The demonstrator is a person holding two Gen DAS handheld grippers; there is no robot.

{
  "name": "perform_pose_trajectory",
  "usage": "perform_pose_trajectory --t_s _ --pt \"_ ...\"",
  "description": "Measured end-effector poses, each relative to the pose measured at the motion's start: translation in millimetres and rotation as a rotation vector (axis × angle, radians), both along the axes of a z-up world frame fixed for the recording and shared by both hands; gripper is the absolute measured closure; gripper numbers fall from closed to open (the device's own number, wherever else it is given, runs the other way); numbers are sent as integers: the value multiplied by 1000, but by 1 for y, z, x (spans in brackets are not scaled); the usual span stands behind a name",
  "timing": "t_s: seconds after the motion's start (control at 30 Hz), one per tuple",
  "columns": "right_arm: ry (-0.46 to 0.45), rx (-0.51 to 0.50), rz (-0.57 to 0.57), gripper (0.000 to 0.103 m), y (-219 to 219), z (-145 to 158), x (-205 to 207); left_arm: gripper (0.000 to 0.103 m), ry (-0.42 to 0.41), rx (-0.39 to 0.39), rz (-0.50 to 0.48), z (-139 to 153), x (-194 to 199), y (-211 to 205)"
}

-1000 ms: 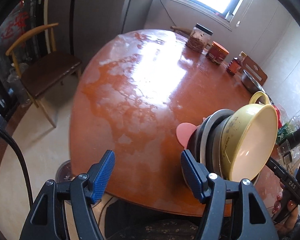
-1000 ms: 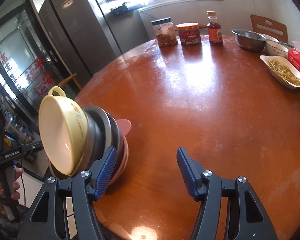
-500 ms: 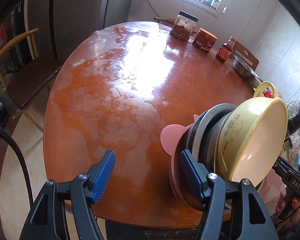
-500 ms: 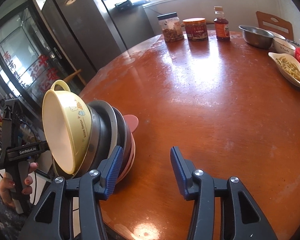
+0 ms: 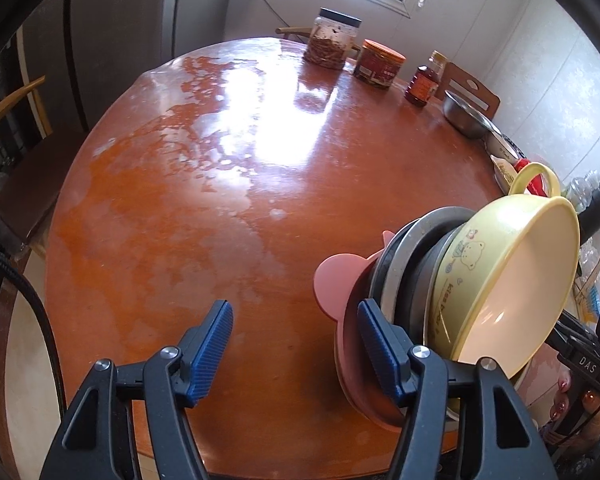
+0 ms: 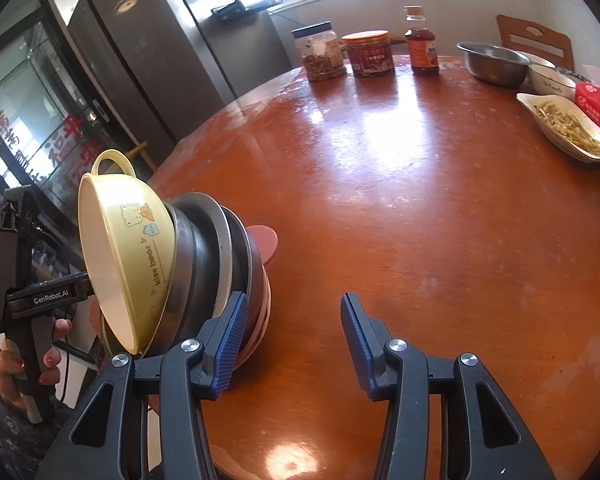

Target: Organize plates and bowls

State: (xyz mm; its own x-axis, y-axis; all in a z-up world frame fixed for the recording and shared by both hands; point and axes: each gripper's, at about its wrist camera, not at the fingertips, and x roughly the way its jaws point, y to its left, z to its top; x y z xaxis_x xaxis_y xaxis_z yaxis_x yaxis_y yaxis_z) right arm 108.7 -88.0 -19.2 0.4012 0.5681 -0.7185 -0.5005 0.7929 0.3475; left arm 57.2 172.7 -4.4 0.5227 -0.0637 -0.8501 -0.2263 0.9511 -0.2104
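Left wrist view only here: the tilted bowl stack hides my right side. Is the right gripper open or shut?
Observer: Open. The right gripper has only bare table between its fingers.
Operator: Is it touching the stack?
Observer: Its left finger overlaps the pink plate at the stack's base. Contact looks likely, but I can't be certain.
Operator: What's behind the yellow bowl and its handle?
Observer: A white dish of green strips near the table's right edge, with a white bowl beyond it.
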Motion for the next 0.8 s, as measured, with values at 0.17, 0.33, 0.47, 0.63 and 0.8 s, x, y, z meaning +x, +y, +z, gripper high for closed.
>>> perform_pose_trajectory --t_s 0.17,0.33,0.47,0.63,0.8 --pt "4 8 -43 52 -24 -1 5 39 6 10 -46 0 16 -23" --pt "-1 5 -86 52 -48 -1 10 39 16 26 -82 0 31 -46" --pt "-1 6 -110 52 -66 -2 13 40 20 35 -108 0 39 -64" --pt "-5 -1 -139 52 -85 -1 15 41 27 46 -140 0 49 -85" --pt "-7 7 -167 52 -103 -1 18 42 31 53 -166 -1 55 -102"
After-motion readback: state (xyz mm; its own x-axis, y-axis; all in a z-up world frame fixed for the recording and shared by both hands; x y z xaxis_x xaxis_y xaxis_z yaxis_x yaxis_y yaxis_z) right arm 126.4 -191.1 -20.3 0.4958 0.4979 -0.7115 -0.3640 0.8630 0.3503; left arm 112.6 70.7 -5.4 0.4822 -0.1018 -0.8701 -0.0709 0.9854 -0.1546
